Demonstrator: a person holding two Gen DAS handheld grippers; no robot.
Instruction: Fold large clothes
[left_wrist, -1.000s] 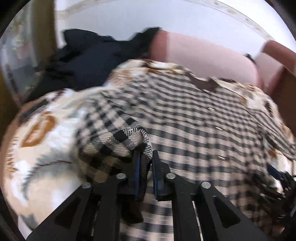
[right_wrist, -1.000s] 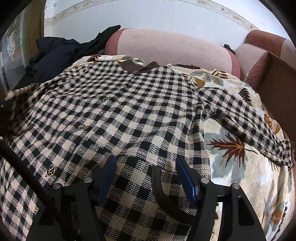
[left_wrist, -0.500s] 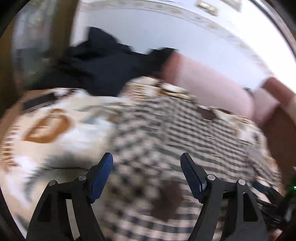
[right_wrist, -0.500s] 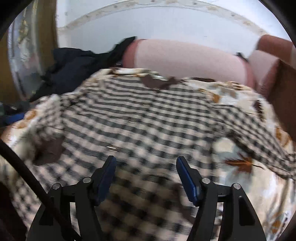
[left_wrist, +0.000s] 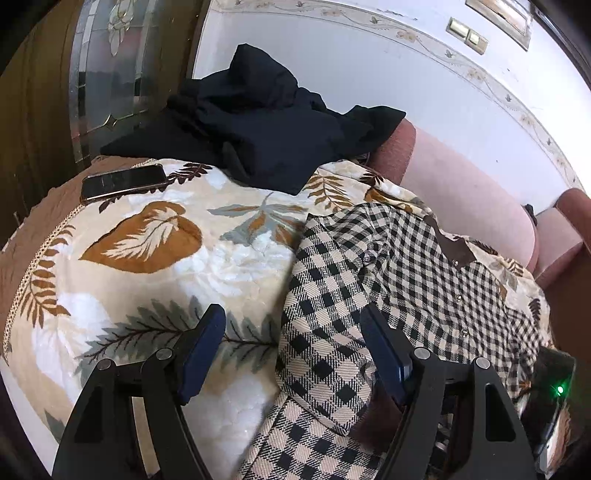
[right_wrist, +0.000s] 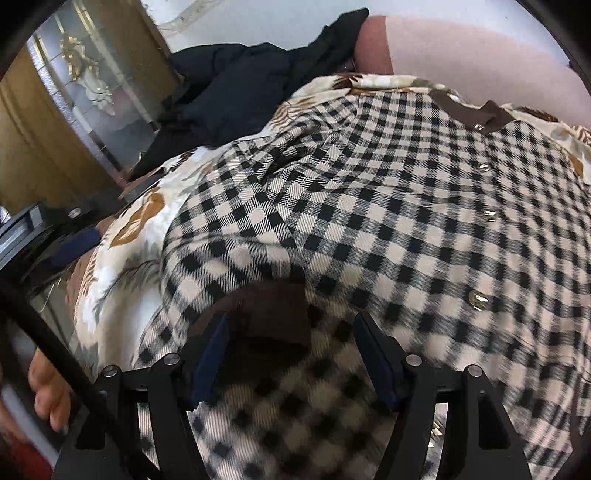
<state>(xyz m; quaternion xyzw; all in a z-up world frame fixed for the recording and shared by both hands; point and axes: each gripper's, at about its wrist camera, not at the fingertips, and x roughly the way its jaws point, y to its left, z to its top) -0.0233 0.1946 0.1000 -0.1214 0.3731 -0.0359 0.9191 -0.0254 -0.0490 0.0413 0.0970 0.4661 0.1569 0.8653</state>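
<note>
Beside checked shirt (left_wrist: 417, 280): left gripper (left_wrist: 295, 349) and right gripper (right_wrist: 291, 354), jaws wide, empty; risk, loose folded sleeve (left_wrist: 325, 325) slipping open.

Ahead and to the left of the left gripper's (left_wrist: 291, 350) open jaws, the leaf-print blanket (left_wrist: 155, 266) lies bare. Beyond that stretch a phone (left_wrist: 123, 181) rests near the blanket's far-left edge, and a heap of dark clothing (left_wrist: 266, 133) blocks the far side against the wall. Ahead-right of those jaws the checked shirt (left_wrist: 369, 295) covers the surface up to the pink sofa back (left_wrist: 469, 192). Ahead of the right gripper's (right_wrist: 291, 343) open jaws lies shirt cloth, its brown patch (right_wrist: 269, 314) between them.
</note>
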